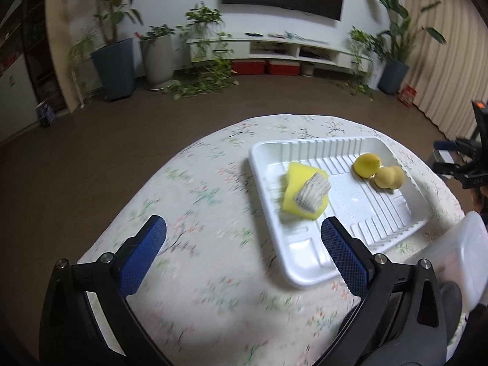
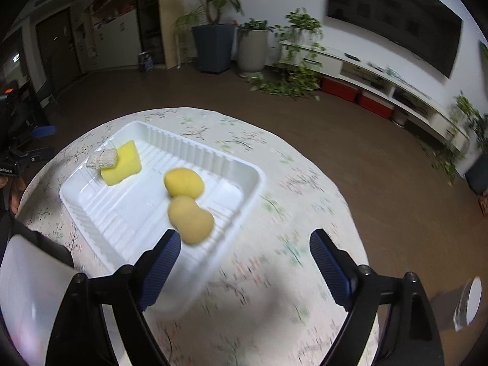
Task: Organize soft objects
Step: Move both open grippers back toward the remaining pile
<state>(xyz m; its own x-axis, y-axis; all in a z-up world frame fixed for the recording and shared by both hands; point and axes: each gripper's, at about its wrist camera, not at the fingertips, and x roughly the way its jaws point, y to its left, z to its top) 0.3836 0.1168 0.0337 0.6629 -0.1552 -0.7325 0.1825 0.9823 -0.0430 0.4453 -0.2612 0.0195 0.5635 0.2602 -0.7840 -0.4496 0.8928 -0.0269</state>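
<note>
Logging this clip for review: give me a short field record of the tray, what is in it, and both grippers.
surface: round table with floral cloth
tray: white ribbed plastic tray on the table
contents, one end: yellow sponge with a grey-white knitted scrubber lying on it
contents, other end: round yellow sponge touching a tan peanut-shaped sponge
left gripper: open, empty
right gripper: open, empty

A round worktop [image 1: 195,274] under a flowered cloth carries a white ribbed tray [image 1: 308,270], set toward one side.
</note>
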